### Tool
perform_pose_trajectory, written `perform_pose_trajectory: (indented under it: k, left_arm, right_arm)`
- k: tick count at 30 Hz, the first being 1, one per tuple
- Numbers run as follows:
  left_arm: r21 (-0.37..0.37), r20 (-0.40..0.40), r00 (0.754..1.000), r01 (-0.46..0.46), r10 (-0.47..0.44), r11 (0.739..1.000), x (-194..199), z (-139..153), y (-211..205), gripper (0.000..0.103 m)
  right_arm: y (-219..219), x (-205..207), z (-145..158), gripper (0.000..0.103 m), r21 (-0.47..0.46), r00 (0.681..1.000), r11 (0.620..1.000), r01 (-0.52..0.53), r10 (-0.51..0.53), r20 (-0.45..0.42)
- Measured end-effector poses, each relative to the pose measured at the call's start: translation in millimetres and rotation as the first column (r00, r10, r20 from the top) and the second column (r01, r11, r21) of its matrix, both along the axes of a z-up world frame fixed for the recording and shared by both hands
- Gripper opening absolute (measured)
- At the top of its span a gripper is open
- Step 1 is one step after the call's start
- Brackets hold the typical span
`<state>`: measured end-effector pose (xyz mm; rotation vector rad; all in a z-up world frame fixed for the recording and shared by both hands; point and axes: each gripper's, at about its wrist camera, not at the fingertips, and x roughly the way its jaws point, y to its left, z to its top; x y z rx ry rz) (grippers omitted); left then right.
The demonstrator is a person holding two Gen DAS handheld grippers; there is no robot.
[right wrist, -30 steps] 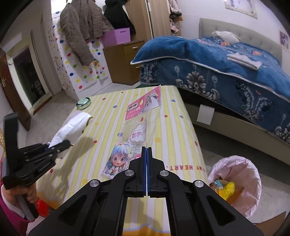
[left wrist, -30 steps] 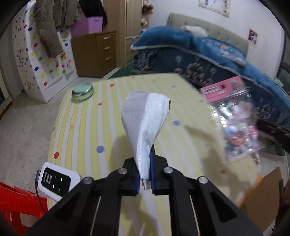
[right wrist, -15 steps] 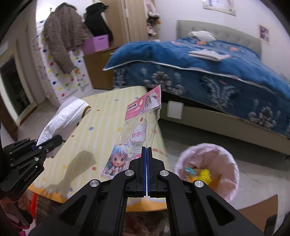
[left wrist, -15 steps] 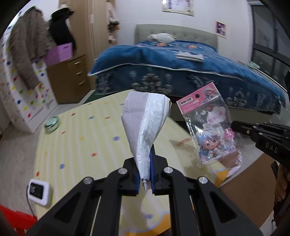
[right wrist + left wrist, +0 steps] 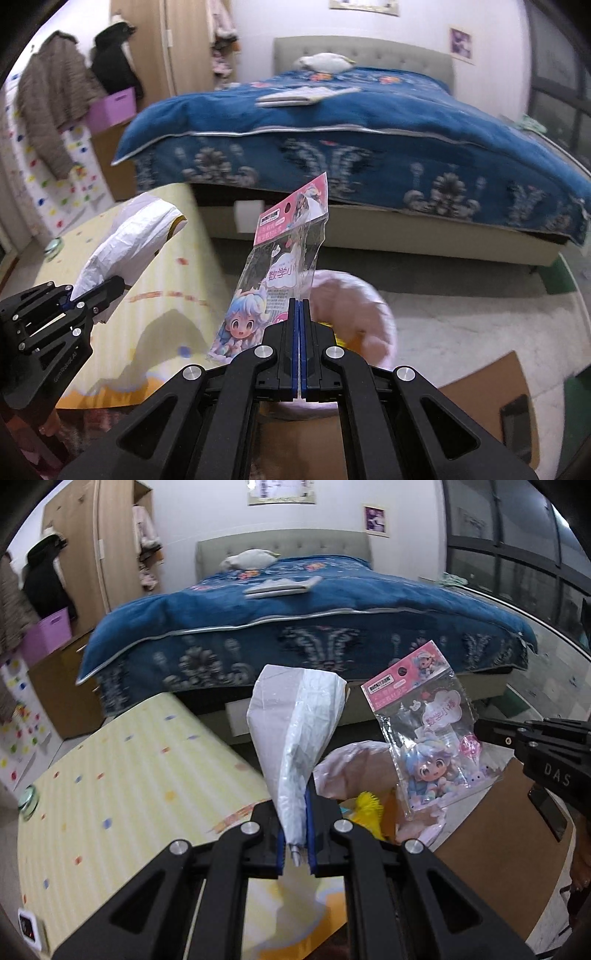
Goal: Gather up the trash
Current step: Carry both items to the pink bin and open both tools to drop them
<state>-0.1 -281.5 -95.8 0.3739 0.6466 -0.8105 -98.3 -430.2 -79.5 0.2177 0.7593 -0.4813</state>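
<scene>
Both grippers clamped — left gripper [image 5: 295, 834] on white wrapper [image 5: 295, 738], right gripper [image 5: 299, 343] on toy packet [image 5: 280, 266] — release only once centred over the pink-lined bin [image 5: 354, 295] at one o'clock.

The left gripper [image 5: 295, 834] is clamped on the narrow end of a crumpled white plastic bag [image 5: 295, 731], which fans upward between its blue-padded fingers [image 5: 309, 834]. To the right, the right gripper [image 5: 491, 733] reaches in, pinching a clear cartoon-figure packet [image 5: 424, 734] with a pink header. Below both hangs a pink-lined trash bin [image 5: 354, 764] holding something yellow. A yellow striped table [image 5: 110, 775] lies left, a blue bed [image 5: 295, 620] behind.
</scene>
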Motion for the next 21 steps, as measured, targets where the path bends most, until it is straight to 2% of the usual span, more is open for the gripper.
perform_pose_trajectory:
  k: [7,13,17,19,20,21]
  left_arm:
    - [0.003,-0.068,0.996,0.063,-0.063,0.998,2.2,-19.2,-44.2,0.007]
    - [0.033,-0.15,0.984,0.105,-0.099,0.994,14.2,-40.5,-77.8,0.007]
    - [0.04,-0.172,0.979,0.118,-0.109,0.992,19.7,-47.5,-92.2,0.008]
    - [0.041,-0.176,0.978,0.123,-0.114,0.992,21.8,-48.8,-97.7,0.016]
    - [0.041,-0.179,0.977,0.123,-0.114,0.992,23.0,-49.4,-100.0,0.03]
    - [0.041,-0.179,0.977,0.121,-0.112,0.992,23.9,-49.9,-101.8,0.051]
  right_arm:
    - [-28.1,-7.3,-19.7,0.0,-0.046,0.994,0.995,0.087,-0.09,-0.062]
    - [-52.4,8.9,-51.8,0.0,-0.021,0.984,0.993,0.114,-0.115,-0.137]
    - [-61.8,16.0,-66.3,0.0,0.001,0.98,0.993,0.119,-0.117,-0.16]
    - [-67.7,19.7,-70.6,0.001,0.011,0.979,0.993,0.122,-0.118,-0.167]
    - [-69.9,22.1,-72.8,0.005,0.017,0.979,0.993,0.118,-0.114,-0.171]
    - [-72.0,25.3,-74.4,0.005,0.024,0.979,0.993,0.115,-0.11,-0.171]
